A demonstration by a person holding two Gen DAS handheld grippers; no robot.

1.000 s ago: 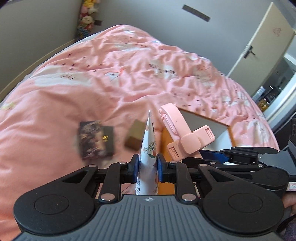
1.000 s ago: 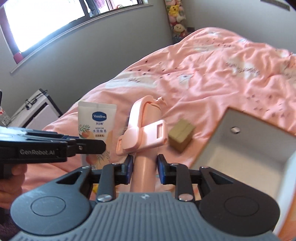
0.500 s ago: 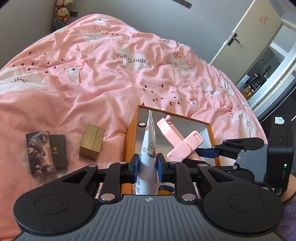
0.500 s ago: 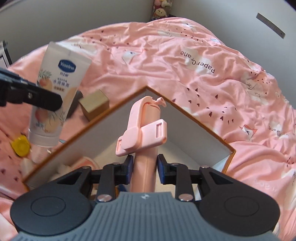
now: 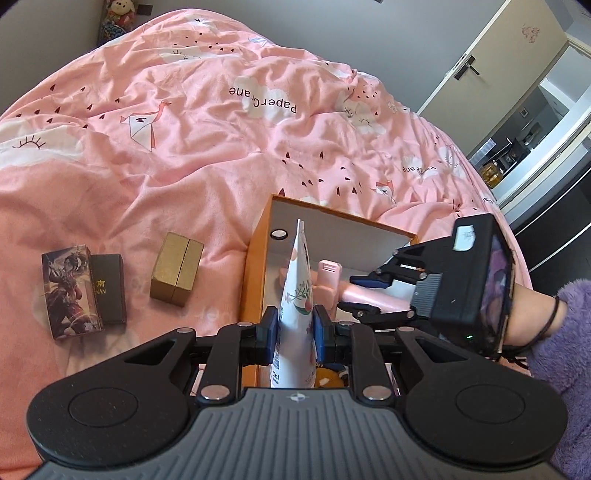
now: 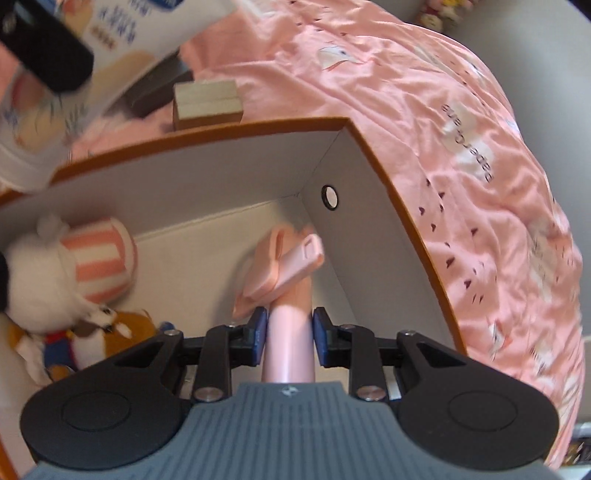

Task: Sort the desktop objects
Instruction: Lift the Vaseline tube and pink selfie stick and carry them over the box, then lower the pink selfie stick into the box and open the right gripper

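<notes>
The left gripper [image 5: 294,332] is clamped on a white hand-cream tube [image 5: 297,291], its blue pads pressed flat against the tube's sides, the crimped end pointing away and up. The tube hangs over the near-left part of an orange-rimmed box [image 5: 255,266], just inside its left wall.

The right gripper [image 6: 289,334] is closed around the pink shaft of a folding phone holder [image 6: 284,273]; both pads touch the shaft. The holder's folded clamp end reaches down into the far right corner of the box [image 6: 373,155], close against the white wall that has a round hole in it, and appears to touch the floor there. In the left wrist view the same right gripper [image 5: 364,293] enters from the right over the box's right rim, held by a hand [image 5: 532,314] in a purple fuzzy sleeve [image 5: 565,354].

Inside the box, to the left, lie a white plush toy with a pink striped part [image 6: 74,266] and an orange plush [image 6: 110,332] beneath it, leaving the middle strip of floor bare between them and the holder.

Beyond the box's left wall, on the pink bedspread [image 5: 184,129], a gold box [image 5: 176,274] stands just beside the rim. Further left, an illustrated card box [image 5: 70,295] and a dark box [image 5: 108,288] lie touching each other. The bedspread past them is open and wrinkled up to the grey wall [image 5: 388,33].
</notes>
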